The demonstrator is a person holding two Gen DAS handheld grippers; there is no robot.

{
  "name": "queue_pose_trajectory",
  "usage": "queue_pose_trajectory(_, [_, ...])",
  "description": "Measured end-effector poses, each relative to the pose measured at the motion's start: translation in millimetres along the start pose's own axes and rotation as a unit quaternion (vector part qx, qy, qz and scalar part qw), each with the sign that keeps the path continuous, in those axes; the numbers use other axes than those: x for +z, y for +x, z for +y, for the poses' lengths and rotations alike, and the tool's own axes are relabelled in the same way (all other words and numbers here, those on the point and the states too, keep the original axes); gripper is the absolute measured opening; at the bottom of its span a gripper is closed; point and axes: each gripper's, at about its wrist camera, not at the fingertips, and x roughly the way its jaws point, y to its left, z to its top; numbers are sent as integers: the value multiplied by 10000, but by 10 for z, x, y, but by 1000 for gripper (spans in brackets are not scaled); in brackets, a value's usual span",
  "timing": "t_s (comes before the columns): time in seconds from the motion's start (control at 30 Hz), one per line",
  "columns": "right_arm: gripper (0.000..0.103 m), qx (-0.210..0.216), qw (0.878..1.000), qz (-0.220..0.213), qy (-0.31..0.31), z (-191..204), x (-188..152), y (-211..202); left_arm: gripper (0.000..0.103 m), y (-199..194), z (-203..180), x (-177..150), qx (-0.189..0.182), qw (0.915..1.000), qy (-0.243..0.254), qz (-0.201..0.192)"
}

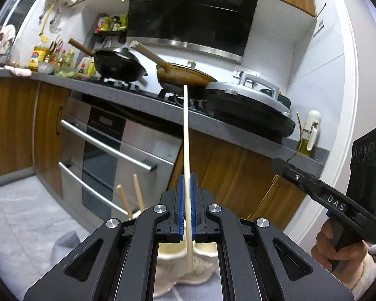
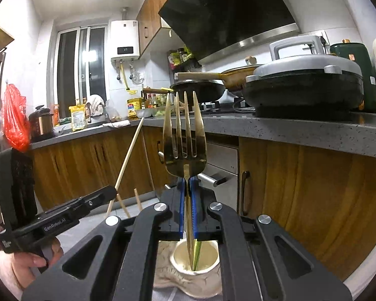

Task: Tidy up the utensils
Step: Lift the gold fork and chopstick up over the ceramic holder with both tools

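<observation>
Tabletop point(image 2: 288, 130): running grey across both views, carrying wok, pan, lidded electric griddle point(image 2: 303, 85); not carrying the utensils being sorted.
Holder point(image 2: 195, 260): cream ceramic cup sitting low, under both grippers; in right view, handle end of fork appearing to dip into its mouth. Two more chopsticks point(image 1: 130, 200) poking up just beside it, prob. standing in a neighbouring compartment; can't tell which.
Progress: looking roughly mid-task — two sticks parked already, fork + one chopstick in the air, neither seated nor released yet. Anything left elsewhere: not showing.
Left gripper point(image 1: 187, 195): pointing near level, slightly down, toward stove; jaws pinching narrow on a single chopstick point(image 1: 186, 130), blue pads pressing both sides, stick running up and forward past the tabletop edge, lower end trailing down over holder.
Right gripper point(image 2: 187, 195): similar near-level pose, off to the right of the other; jaws clamping tight on neck of gold fork point(image 2: 184, 135), tines standing upright above the pads.
Hands: person's hand point(image 1: 338, 245) wrapping each pistol grip, right one showing at lower right of left view.
Next, likely: lowering each piece into holder, then letting go.
</observation>
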Motion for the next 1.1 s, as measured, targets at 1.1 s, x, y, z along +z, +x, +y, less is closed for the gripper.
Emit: queue_pose_trajectory(1.1, [5,-143,9937,928,613,-382,-626,607,5,543,95,-457,166,9926,609,1041])
